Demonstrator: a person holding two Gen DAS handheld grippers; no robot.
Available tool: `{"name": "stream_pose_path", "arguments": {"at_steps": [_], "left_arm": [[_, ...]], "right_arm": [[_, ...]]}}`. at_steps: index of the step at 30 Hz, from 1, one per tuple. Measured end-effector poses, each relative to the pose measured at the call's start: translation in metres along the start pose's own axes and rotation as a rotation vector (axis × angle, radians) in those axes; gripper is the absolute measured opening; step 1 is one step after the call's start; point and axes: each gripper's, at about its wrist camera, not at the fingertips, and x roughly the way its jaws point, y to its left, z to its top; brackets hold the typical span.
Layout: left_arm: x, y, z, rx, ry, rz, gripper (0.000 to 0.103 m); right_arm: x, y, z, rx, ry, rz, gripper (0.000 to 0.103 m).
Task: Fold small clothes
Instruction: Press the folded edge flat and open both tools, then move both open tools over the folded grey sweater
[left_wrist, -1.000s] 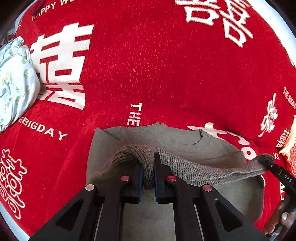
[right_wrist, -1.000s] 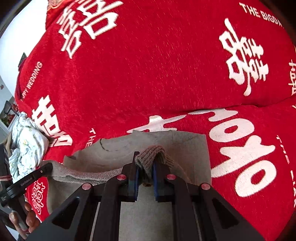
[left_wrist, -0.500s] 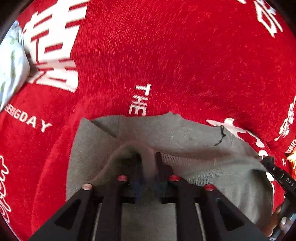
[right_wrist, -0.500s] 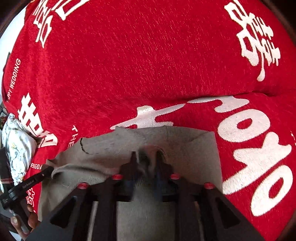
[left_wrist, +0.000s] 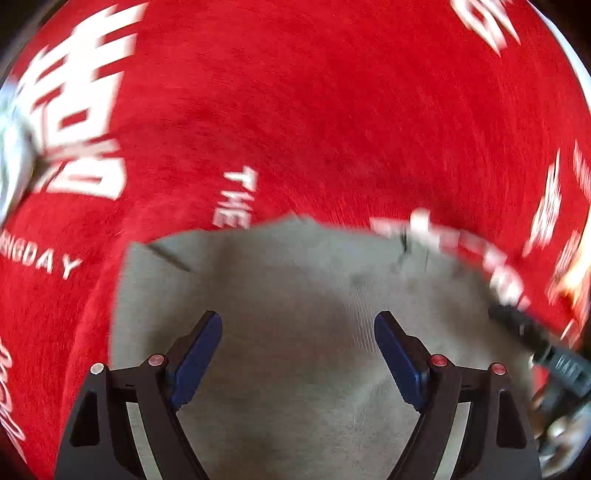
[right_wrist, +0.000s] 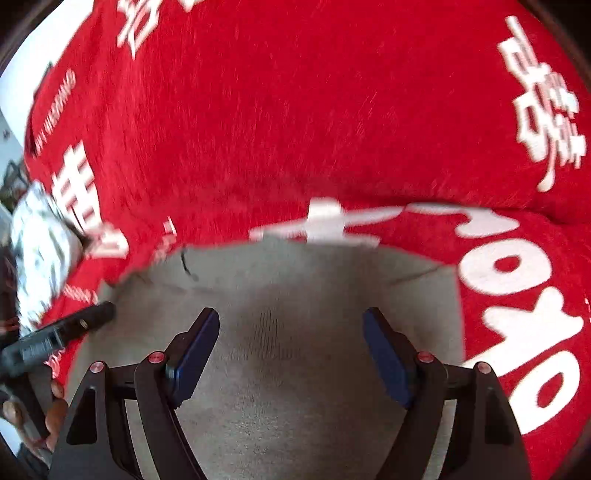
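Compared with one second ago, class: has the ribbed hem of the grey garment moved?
Yes. The ribbed hem, earlier pinched up in both tools, now lies flat on the grey garment, carried toward the white "THE" lettering. Left tool and right tool are open.

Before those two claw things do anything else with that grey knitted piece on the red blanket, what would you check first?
1. Left gripper let go of the grey garment: ok, its jaws stand wide apart with nothing between them.
2. Right gripper let go: ok, open and empty too.
3. Garment lying on the red blanket: ok, it rests there under both grippers.
4. Fold edges lined up: cannot tell, both views are blurred and the near edge is out of sight.
5. Garment apart from the floral cloth: ok, red blanket shows between them.
6. Grippers apart from each other: ok, each shows only at the edge of the other's view.
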Motion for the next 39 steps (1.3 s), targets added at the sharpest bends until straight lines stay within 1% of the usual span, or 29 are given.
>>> {"name": "stream_pose_path", "arguments": {"at_steps": [1,2,3,5,6,7,8,9,10,12,13,14,15,17,19,22,24,25,26,28,31,33,36,39], "left_arm": [[0.008,-0.006,-0.003,0.029,0.007,0.043,0.085],[0.015,-0.008,-0.004,0.044,0.014,0.071,0.085],[0.023,-0.004,-0.004,0.041,0.021,0.093,0.085],[0.029,0.008,-0.004,0.02,0.018,0.114,0.085],[0.031,0.016,-0.004,0.008,0.01,0.107,0.085],[0.03,0.021,-0.005,-0.003,0.004,0.097,0.085],[0.03,0.024,-0.005,-0.01,-0.002,0.088,0.085],[0.031,0.025,-0.005,-0.009,-0.004,0.089,0.086],[0.031,0.024,-0.005,-0.003,-0.002,0.1,0.086],[0.028,0.019,-0.005,0.005,0.003,0.135,0.086],[0.022,0.017,-0.008,0.004,-0.001,0.16,0.085],[0.014,0.015,-0.011,0.001,-0.012,0.169,0.085],[0.002,0.014,-0.016,0.001,-0.032,0.16,0.085],[-0.016,0.011,-0.029,0.005,-0.054,0.143,0.085],[-0.031,0.006,-0.048,0.018,-0.072,0.123,0.085],[-0.035,0.0,-0.071,0.045,-0.07,0.152,0.085],[-0.031,0.003,-0.086,0.054,-0.046,0.171,0.085],[-0.031,0.005,-0.092,0.052,-0.05,0.171,0.086],[-0.033,0.009,-0.097,0.051,-0.064,0.164,0.086],[-0.035,0.016,-0.102,0.053,-0.064,0.166,0.086],[-0.047,0.023,-0.107,0.033,-0.056,0.179,0.086],[-0.057,0.027,-0.112,0.014,-0.068,0.176,0.085],[-0.068,0.026,-0.122,0.007,-0.081,0.148,0.085],[-0.068,0.022,-0.132,0.025,-0.076,0.162,0.086]], "right_arm": [[0.006,0.0,-0.002,-0.012,0.012,-0.024,0.083],[0.011,-0.001,-0.003,-0.022,0.024,-0.057,0.083],[0.016,-0.005,-0.004,-0.033,0.033,-0.1,0.083],[0.021,-0.016,-0.006,-0.046,0.037,-0.192,0.083],[0.024,-0.026,-0.008,-0.037,0.041,-0.248,0.083],[0.027,-0.035,-0.01,-0.018,0.044,-0.247,0.084],[0.028,-0.045,-0.011,0.023,0.041,-0.202,0.084],[0.027,-0.052,-0.01,0.051,0.028,-0.176,0.084],[0.026,-0.053,-0.008,0.054,0.03,-0.173,0.084],[0.026,-0.049,-0.007,0.032,0.046,-0.206,0.084],[0.02,-0.044,-0.007,0.025,0.047,-0.242,0.084],[0.009,-0.039,-0.009,0.022,0.027,-0.258,0.084],[-0.002,-0.032,-0.012,0.015,-0.005,-0.251,0.084],[-0.029,-0.012,-0.026,-0.01,-0.074,-0.214,0.085],[-0.039,0.008,-0.042,-0.06,-0.075,-0.182,0.085],[-0.038,0.045,-0.075,-0.18,-0.042,-0.152,0.085],[-0.029,0.06,-0.092,-0.243,-0.027,-0.179,0.085],[-0.026,0.063,-0.098,-0.264,-0.03,-0.203,0.087],[-0.024,0.062,-0.103,-0.275,-0.031,-0.22,0.088],[-0.027,0.049,-0.109,-0.249,-0.008,-0.232,0.089],[-0.041,0.018,-0.113,-0.152,-0.003,-0.249,0.089],[-0.058,0.002,-0.117,-0.093,-0.018,-0.264,0.089],[-0.075,0.002,-0.126,-0.061,-0.048,-0.223,0.089],[-0.078,0.015,-0.136,-0.089,-0.051,-0.197,0.089]]}}
